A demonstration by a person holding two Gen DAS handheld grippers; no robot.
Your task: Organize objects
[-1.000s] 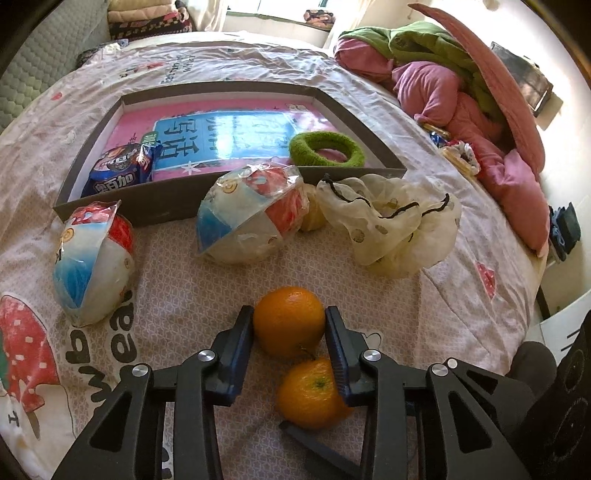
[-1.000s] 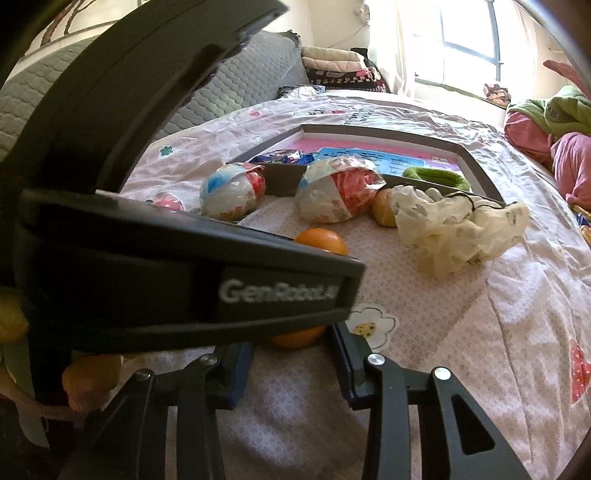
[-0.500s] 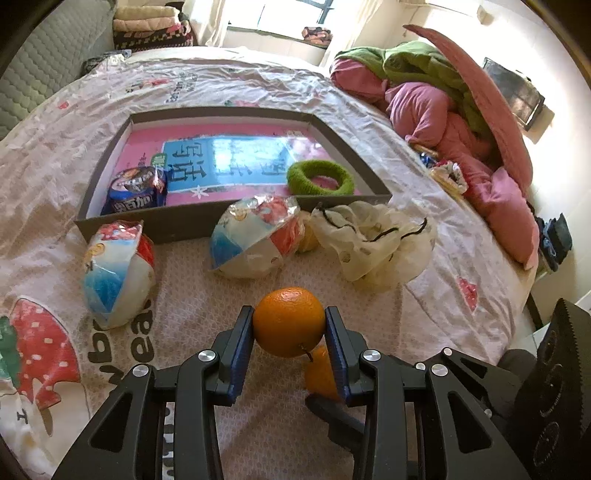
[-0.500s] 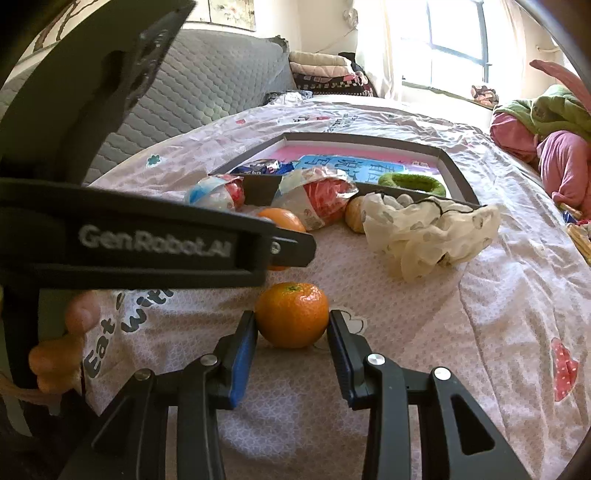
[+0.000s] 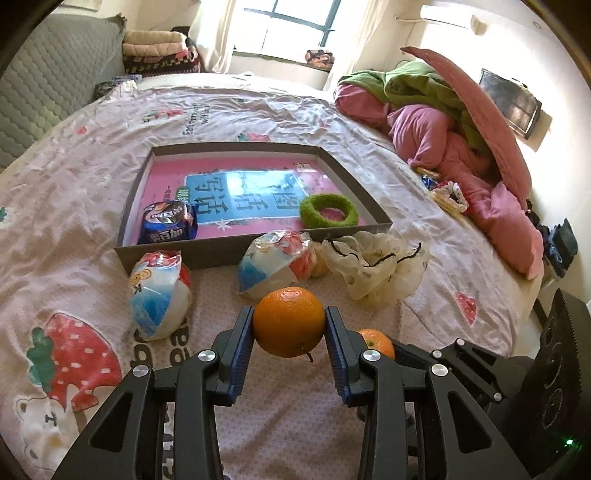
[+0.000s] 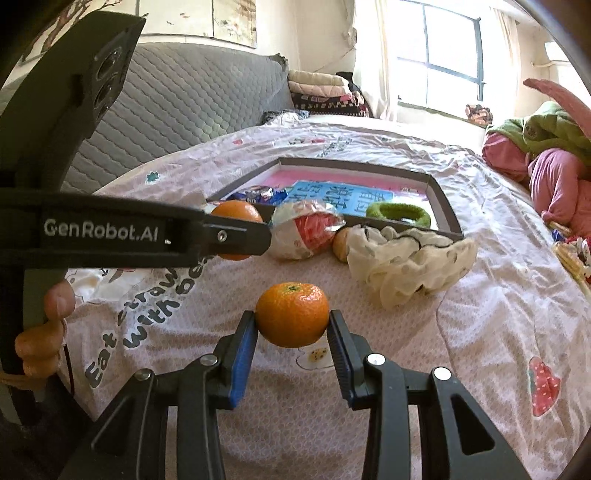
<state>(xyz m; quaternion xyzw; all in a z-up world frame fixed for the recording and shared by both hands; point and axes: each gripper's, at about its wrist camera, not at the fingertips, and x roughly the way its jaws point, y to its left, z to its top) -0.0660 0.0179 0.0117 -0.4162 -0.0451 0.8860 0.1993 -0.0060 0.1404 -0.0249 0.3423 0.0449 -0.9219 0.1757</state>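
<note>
Left gripper (image 5: 289,322) clamped on orange (image 5: 289,320), above bedsheet (image 5: 92,155) | right gripper (image 6: 291,325) clamped on mandarin (image 6: 291,319) | grey tray (image 5: 177,254) beyond, snack bags against its near wall

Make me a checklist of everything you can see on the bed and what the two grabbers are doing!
Surface: bed sheet with strawberry prints, wrinkled.
Job's things: shallow box holding a blue snack packet and a green ring; two wrapped snack bags lie in front of it.
Clutter: cream cloth pouch beside the box; pile of pink and green bedding.
Grippers: left gripper shut on an orange; right gripper shut on a smaller orange.
Cables: nothing seen.
Surroundings: window, grey quilted headboard, folded blankets.
</note>
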